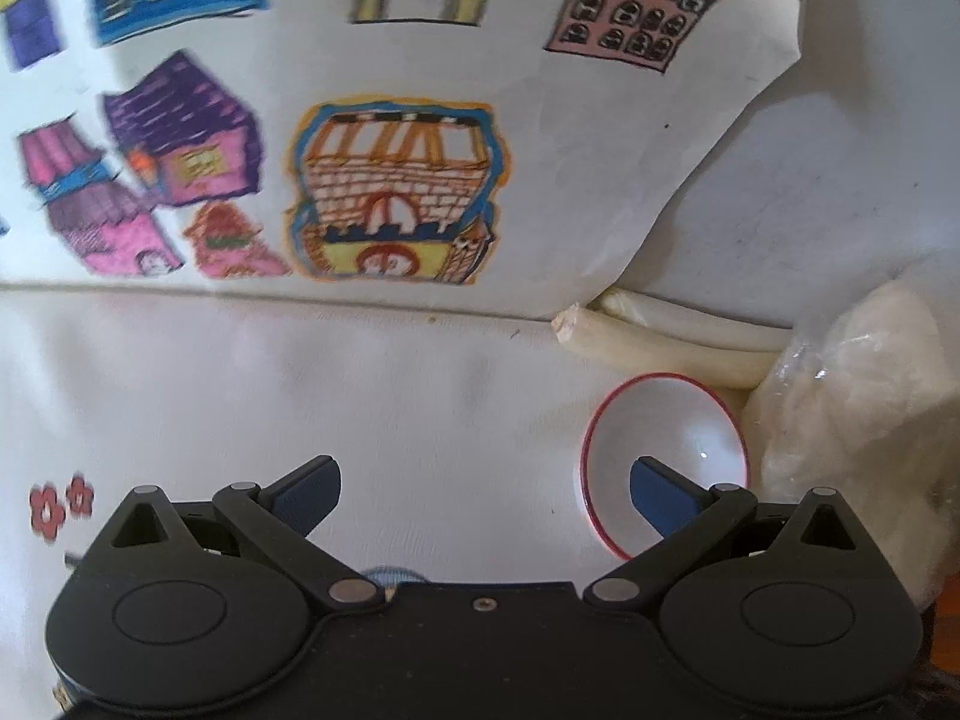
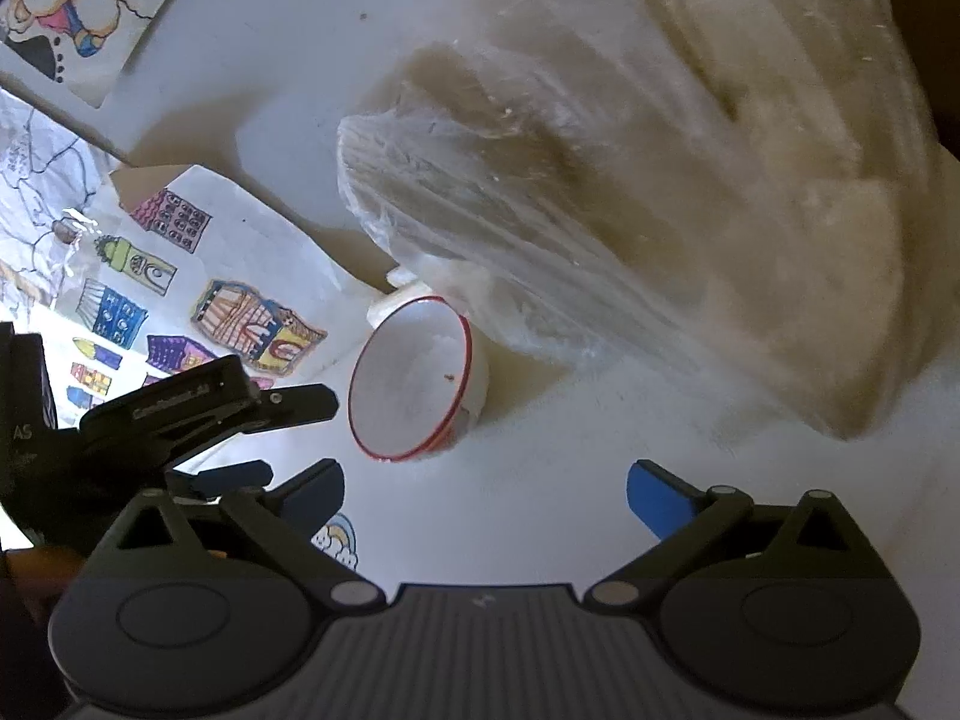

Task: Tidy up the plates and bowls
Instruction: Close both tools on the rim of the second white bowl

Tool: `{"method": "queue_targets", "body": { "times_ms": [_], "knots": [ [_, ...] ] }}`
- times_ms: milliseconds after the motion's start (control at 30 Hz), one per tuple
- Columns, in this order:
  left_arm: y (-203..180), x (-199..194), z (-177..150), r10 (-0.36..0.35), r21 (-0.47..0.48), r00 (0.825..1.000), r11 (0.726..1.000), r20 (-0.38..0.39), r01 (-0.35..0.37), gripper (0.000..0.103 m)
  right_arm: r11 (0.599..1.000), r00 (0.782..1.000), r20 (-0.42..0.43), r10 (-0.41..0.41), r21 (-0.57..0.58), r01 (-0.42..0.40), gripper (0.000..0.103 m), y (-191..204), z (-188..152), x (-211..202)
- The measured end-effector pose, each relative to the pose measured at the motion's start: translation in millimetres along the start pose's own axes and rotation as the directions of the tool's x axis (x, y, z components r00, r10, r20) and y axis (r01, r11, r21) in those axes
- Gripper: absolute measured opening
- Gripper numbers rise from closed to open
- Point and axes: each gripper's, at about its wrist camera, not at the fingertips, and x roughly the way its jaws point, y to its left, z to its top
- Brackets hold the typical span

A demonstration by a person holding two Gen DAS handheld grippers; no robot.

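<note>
Both your tools are wide, empty: left tool (image 1: 485, 495), right tool (image 2: 485, 495); bowl (image 2: 414, 378) (tipped) lies just beyond right tool, nearer it.

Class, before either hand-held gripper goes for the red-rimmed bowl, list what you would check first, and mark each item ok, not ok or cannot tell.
1. Left hand-held gripper open and empty: ok.
2. Right hand-held gripper open and empty: ok.
3. Bowl in view of both cameras: ok.
4. Bowl standing upright: not ok, it is tipped on its side, mouth towards the grippers, beside the plastic bag.
5. Bowl empty: ok apart from a small speck inside.
6. Other plates or bowls to stack with it: cannot tell, none in view.
</note>
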Motion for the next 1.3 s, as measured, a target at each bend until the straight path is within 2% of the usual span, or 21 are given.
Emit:
{"method": "queue_targets", "body": {
  "times_ms": [433,600,700,867,1000,1067,1167,1267,1300],
  "knots": [
    [-9,27,15,0.021,0.061,1.000,0.998,-0.015,-0.020,0.102,1.000,1.000,0.015,-0.001,0.004,0.001,0.102,8,13,25],
    [-12,34,17,0.033,0.071,0.999,0.997,-0.026,-0.031,0.102,1.000,0.999,0.027,-0.021,-0.013,0.022,0.097,14,12,32],
    [-17,32,16,0.045,0.088,0.998,0.995,-0.032,-0.042,0.102,0.999,0.998,0.045,-0.034,-0.012,0.034,0.086,15,13,33],
    [-25,30,17,0.061,0.098,0.997,0.994,-0.054,-0.055,0.101,0.999,0.997,0.055,-0.052,-0.012,0.052,0.063,17,14,37],
    [-34,30,18,0.047,0.125,0.998,0.991,-0.053,-0.040,0.094,0.998,0.996,0.059,-0.062,-0.016,0.063,0.057,19,14,39],
    [-38,31,18,0.040,0.130,0.998,0.991,-0.057,-0.032,0.092,0.998,0.996,0.056,-0.064,-0.019,0.065,0.051,19,14,40],
    [-42,33,18,0.028,0.125,0.998,0.992,-0.064,-0.020,0.086,0.998,0.996,0.059,-0.066,-0.018,0.067,0.046,18,15,41],
    [-47,34,16,0.012,0.122,0.997,0.992,-0.074,-0.003,0.077,0.998,0.997,0.051,-0.061,-0.003,0.061,0.034,15,15,41],
    [-48,35,16,0.002,0.120,0.997,0.993,-0.079,0.008,0.071,0.999,0.997,0.048,-0.053,0.000,0.053,0.032,14,15,41]
  ]
}}
